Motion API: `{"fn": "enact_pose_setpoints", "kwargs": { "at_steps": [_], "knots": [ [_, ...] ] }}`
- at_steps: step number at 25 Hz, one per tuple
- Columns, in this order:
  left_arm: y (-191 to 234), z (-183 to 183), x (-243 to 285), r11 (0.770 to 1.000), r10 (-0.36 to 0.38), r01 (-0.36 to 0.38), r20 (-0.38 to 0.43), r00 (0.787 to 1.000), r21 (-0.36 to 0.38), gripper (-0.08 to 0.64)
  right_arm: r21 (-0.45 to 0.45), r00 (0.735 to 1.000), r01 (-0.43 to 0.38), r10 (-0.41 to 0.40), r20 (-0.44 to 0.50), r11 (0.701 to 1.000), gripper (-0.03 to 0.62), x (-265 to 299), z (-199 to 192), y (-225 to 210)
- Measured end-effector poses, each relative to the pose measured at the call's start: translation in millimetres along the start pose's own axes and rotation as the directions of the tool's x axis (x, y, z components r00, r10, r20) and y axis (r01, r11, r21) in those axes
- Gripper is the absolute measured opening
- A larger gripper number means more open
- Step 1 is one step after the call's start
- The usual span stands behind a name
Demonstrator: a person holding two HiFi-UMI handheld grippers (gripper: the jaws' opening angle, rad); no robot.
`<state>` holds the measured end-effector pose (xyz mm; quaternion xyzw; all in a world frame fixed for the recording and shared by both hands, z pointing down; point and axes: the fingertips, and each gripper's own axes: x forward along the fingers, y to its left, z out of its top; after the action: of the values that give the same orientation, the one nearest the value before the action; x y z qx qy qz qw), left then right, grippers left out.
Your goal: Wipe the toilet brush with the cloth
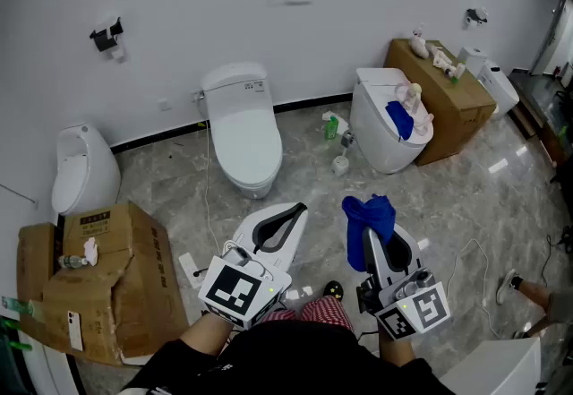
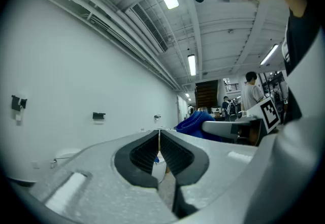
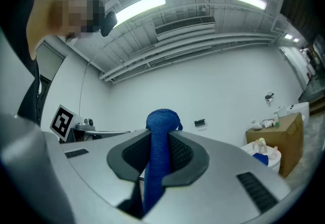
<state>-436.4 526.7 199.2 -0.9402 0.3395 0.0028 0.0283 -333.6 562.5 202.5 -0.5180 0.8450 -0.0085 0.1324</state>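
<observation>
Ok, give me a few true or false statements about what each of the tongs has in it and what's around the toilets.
1. The right tongs grip a blue cloth. True.
2. The left tongs hold a brush. False: they are shut with nothing between them.
3. A cardboard box stands beside the right toilet. True.
4. The middle toilet has its lid up. False: the lid is down.
</observation>
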Motion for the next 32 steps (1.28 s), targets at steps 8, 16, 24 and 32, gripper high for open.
{"fn": "enact_pose_setpoints", "kwargs": {
  "at_steps": [8, 16, 24, 32],
  "knots": [
    [-2, -3, 15, 1.000, -0.011, 0.011, 0.002, 1.000, -0.025, 0.006, 0.032, 1.000, 0.006, -0.007, 0.025, 0.999, 0.064, 0, 0, -16],
    [-5, -10, 55, 1.000, -0.018, 0.018, -0.021, 1.000, -0.009, 0.006, 0.048, 0.999, 0.024, -0.025, 0.022, 0.999, 0.064, 4, 0, -64],
    [-4, -6, 119, 0.999, 0.026, -0.025, -0.024, 0.999, 0.024, 0.008, 0.052, 0.999, -0.016, 0.014, 0.050, 0.998, 0.064, 18, 10, -132],
    [-18, 4, 204, 0.999, 0.031, -0.029, -0.043, 0.999, 0.042, 0.008, 0.082, 0.997, -0.042, 0.037, 0.063, 0.996, 0.064, 23, 29, -218]
  ]
}}
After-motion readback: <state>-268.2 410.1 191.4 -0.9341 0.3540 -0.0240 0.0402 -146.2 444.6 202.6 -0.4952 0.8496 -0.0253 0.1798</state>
